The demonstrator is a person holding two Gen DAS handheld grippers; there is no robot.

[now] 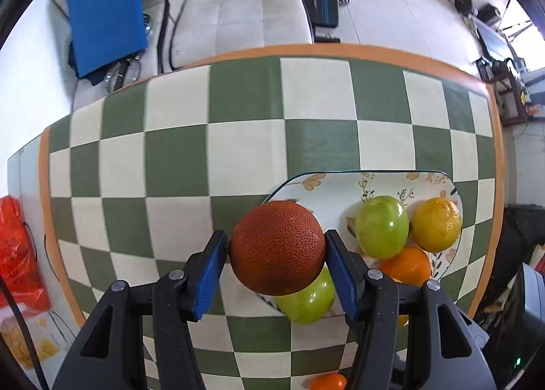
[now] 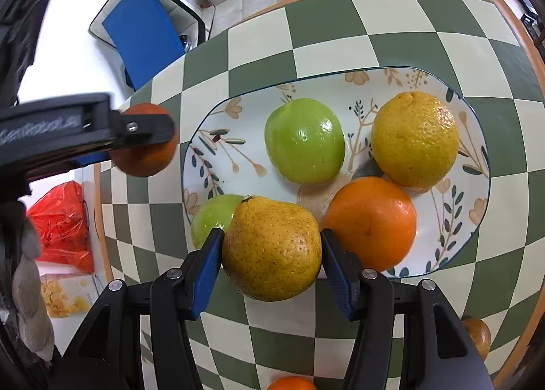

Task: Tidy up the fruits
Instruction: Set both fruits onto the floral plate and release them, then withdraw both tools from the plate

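Left gripper [image 1: 276, 250] clamping dark orange [image 1: 276, 247], right gripper [image 2: 271, 248] clamping yellow orange [image 2: 271, 248]

A: Lighting?
B: Bright, even daylight; glare spot on green apple [image 2: 305, 141], soft shadows under fruit.
A: Quality?
B: Strong fisheye bending, dark vignette corners, left gripper [image 2: 85, 131] blurred.

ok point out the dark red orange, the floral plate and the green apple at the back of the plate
dark red orange [image 1: 277, 247], left wrist view, middle of its pebbled skin
floral plate [image 2: 218, 151], right wrist view, bare painted left part
green apple [image 2: 304, 141], right wrist view, centre of its shiny top
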